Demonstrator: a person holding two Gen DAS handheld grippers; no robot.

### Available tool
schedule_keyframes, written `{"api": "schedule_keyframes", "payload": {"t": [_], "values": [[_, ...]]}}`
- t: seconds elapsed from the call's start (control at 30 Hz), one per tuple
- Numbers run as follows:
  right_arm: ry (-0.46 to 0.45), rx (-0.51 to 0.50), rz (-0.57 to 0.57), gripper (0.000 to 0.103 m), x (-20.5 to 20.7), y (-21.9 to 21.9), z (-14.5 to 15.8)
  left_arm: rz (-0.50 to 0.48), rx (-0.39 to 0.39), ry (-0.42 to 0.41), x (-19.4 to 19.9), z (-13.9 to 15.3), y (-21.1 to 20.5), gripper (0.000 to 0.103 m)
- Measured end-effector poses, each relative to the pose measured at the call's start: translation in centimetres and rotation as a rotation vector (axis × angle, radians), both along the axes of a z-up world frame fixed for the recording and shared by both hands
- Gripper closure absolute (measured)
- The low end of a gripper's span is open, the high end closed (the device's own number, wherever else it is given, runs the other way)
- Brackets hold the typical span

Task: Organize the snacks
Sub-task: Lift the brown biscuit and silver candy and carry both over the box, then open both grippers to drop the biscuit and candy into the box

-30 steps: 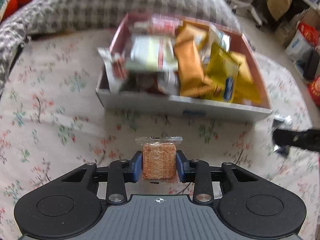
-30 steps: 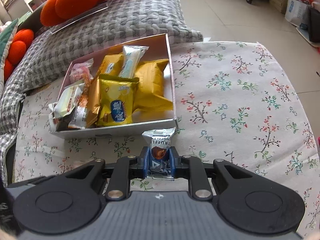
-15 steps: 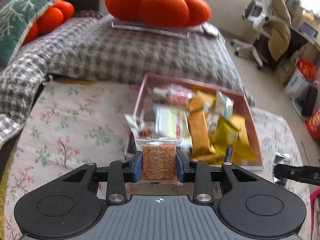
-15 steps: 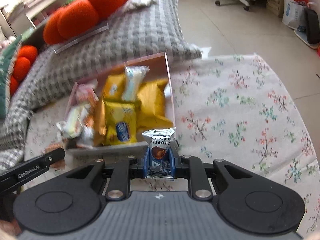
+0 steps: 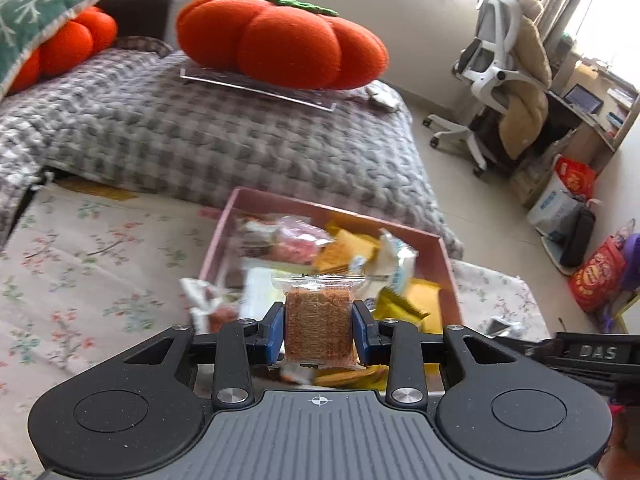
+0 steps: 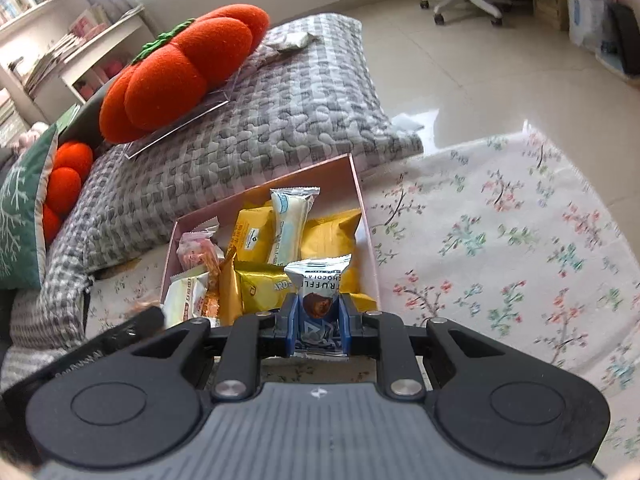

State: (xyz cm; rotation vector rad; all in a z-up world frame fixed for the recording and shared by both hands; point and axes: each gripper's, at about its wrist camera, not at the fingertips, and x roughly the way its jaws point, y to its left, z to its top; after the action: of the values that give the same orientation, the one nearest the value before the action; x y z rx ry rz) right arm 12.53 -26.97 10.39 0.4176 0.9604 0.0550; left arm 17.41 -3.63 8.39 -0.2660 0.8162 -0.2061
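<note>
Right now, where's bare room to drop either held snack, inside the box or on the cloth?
The pink box is crowded: yellow packets overlap edge to edge, no floor showing. Free patches: floral cloth right of the box, out to the floor edge, and cloth left of the box, bordered by the grey checked cushion. Left gripper holds the cracker pack; right gripper the truffle packet.

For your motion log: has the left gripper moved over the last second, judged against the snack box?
Yes. The left gripper has moved forward, now over the box's near edge.
</note>
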Motion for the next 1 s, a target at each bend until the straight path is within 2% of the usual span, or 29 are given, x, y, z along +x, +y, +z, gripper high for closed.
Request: {"api": "schedule_keyframes", "payload": {"t": [0.17, 0.47, 0.6, 0.73, 0.83, 0.93, 1.0], "values": [[-0.001, 0.016, -0.022, 0.085, 0.8, -0.4, -0.7, -0.046, 0.006, -0.049, 0.6, -0.2, -1.2, 0.071], [0.024, 0.040, -0.026, 0.085, 1.8, 0.0, -2.6, -0.082, 0.036, -0.074, 1.9, -0.7, -2.4, 0.071], [-0.024, 0.069, -0.051, 0.085, 2.1, -0.7, -2.0, -0.069, 0.010, -0.072, 2.5, -0.7, -2.0, 0.071], [-0.065, 0.176, -0.046, 0.085, 2.7, -0.5, -1.8, -0.059, -0.027, -0.072, 3.0, -0.5, -1.8, 0.071], [-0.131, 0.175, -0.013, 0.084, 3.0, 1.0, -0.9, -0.053, -0.035, -0.090, 3.0, 0.2, -1.7, 0.065], [-0.180, 0.216, 0.002, 0.081, 3.0, 1.9, -0.4, -0.026, -0.050, -0.080, 3.0, 0.3, -0.9, 0.064], [-0.182, 0.231, 0.008, 0.077, 3.0, 2.2, -0.5, -0.013, -0.056, -0.075, 2.9, 0.4, -0.1, 0.064]]}}
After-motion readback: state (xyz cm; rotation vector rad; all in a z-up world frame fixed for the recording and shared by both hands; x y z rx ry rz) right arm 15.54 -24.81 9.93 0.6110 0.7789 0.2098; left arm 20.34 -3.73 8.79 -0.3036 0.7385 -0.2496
